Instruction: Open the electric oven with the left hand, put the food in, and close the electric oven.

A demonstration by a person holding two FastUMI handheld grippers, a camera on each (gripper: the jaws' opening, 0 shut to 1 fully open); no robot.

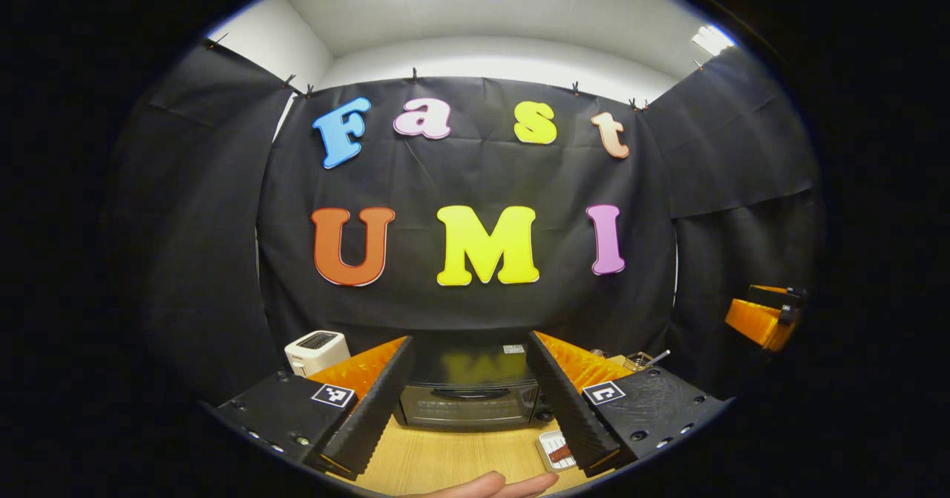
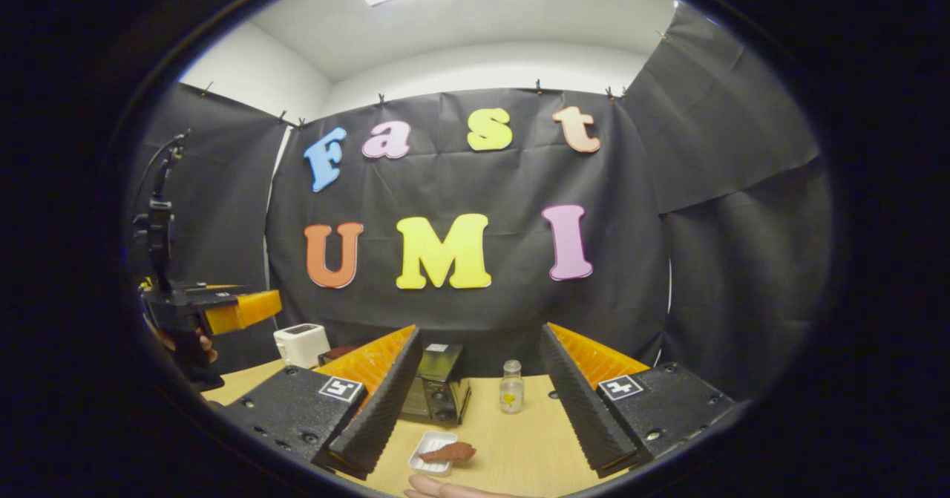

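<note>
The black electric oven stands on the wooden table with its glass door closed, straight ahead between the fingers of my left gripper, which is open and holds nothing. The food, a brown piece, lies in a small white tray in front of the oven; the same tray shows by the left gripper's right finger. My right gripper is open and empty, above the table in front of the tray. The left gripper hangs raised at the far left, and the right gripper at the far right.
A white toaster sits left of the oven, and a wire rack to its right. A small glass bottle stands right of the oven. A hand rests at the near edge of the table.
</note>
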